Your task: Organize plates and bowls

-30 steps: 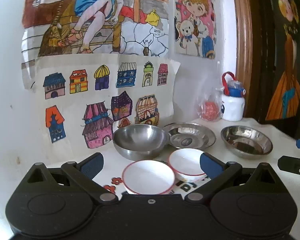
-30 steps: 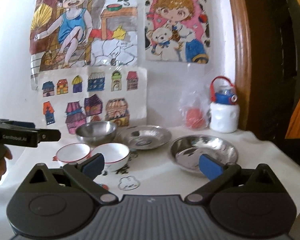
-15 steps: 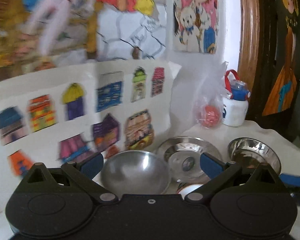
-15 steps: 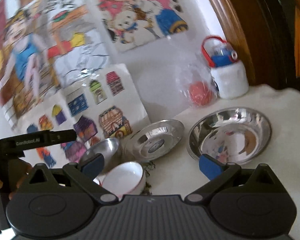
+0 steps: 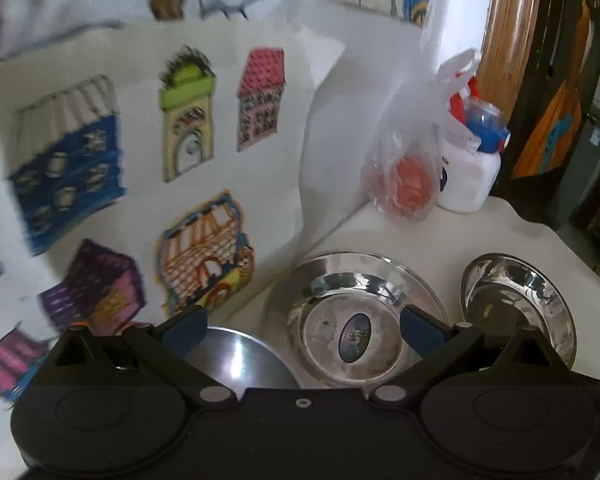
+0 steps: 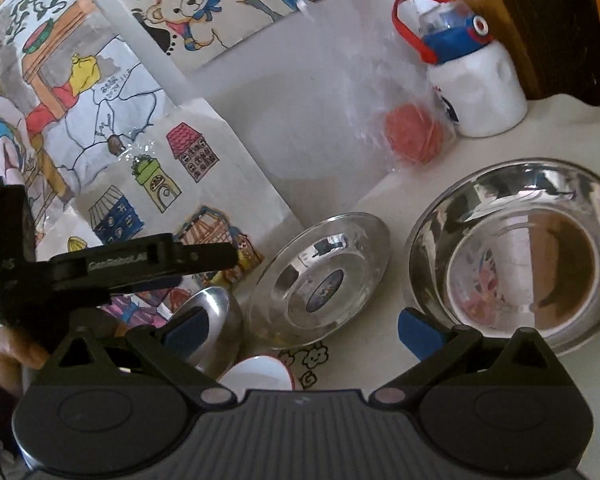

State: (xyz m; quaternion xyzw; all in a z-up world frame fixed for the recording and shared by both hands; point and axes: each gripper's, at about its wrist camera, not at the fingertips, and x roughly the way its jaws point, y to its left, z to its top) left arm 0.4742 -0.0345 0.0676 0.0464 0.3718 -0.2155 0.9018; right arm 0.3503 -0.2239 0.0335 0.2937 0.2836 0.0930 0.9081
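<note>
Both tools gape empty; left tool point(image 5: 302, 330) body hides most of steel bowl point(image 5: 236, 360).

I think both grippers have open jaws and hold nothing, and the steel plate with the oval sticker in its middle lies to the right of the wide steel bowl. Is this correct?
Not quite. The steel plate with the oval sticker lies to the left of the wide steel bowl, as the right wrist view shows. The rest stands: the left gripper and right gripper both have open jaws and hold nothing.
</note>
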